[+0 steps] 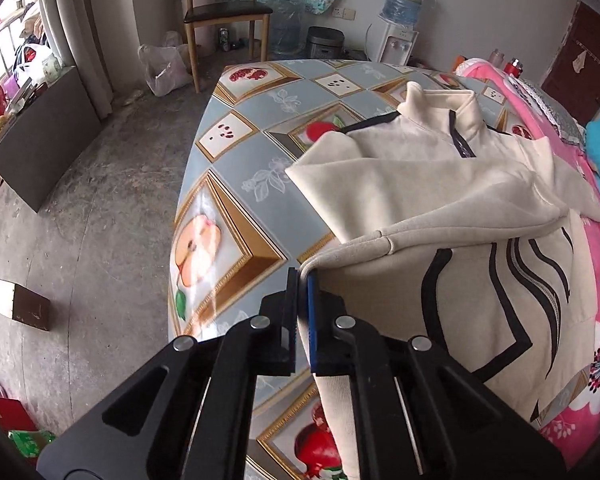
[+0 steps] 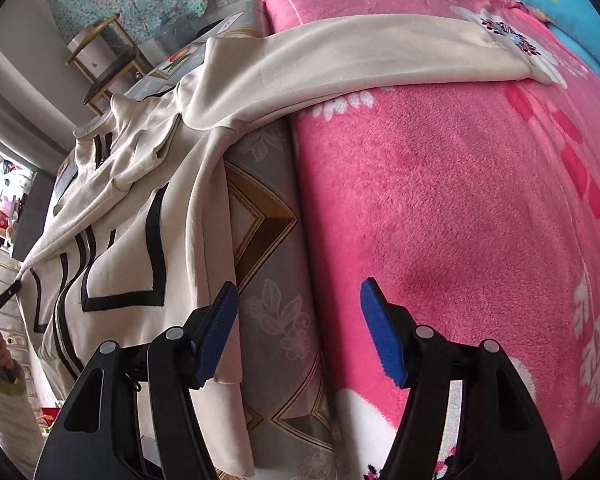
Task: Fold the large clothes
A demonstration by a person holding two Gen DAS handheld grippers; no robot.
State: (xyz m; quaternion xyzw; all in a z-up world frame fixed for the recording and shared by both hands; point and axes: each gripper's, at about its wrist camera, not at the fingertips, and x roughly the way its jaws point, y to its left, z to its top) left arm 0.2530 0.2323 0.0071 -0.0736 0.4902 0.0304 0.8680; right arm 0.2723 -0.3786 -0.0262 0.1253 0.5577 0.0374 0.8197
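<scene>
I am gripping with my left gripper [image 1: 303, 280], its jaws pressed together on a fold of the cream sweatshirt [image 1: 440, 184] at the garment's near edge, where the sleeve cuff [image 1: 364, 246] is lying doubled over the body. My right gripper [image 2: 298, 308] is hanging with its jaws wide apart and nothing between them, its left blue pad [image 2: 216, 332] just beside the sweatshirt's ribbed hem and its other finger over the pink blanket [image 2: 440, 200].

The sweatshirt is lying spread on the fruit-print tablecloth [image 1: 236, 152], black wavy stripes showing on its front, one side overlapping the pink blanket. Farther along the sweatshirt, its collar [image 1: 456, 108] is standing up with a dark zip line below it. In the right wrist view the other sleeve [image 2: 380, 52] is stretching away from the body across the blanket, its cuff resting on a white flower print.

Beyond the sweatshirt's collar, past the table's far edge, a wooden chair [image 1: 224, 12] is standing against the wall, and a water dispenser [image 1: 400, 20] with a blue bottle is standing to the chair's right.
</scene>
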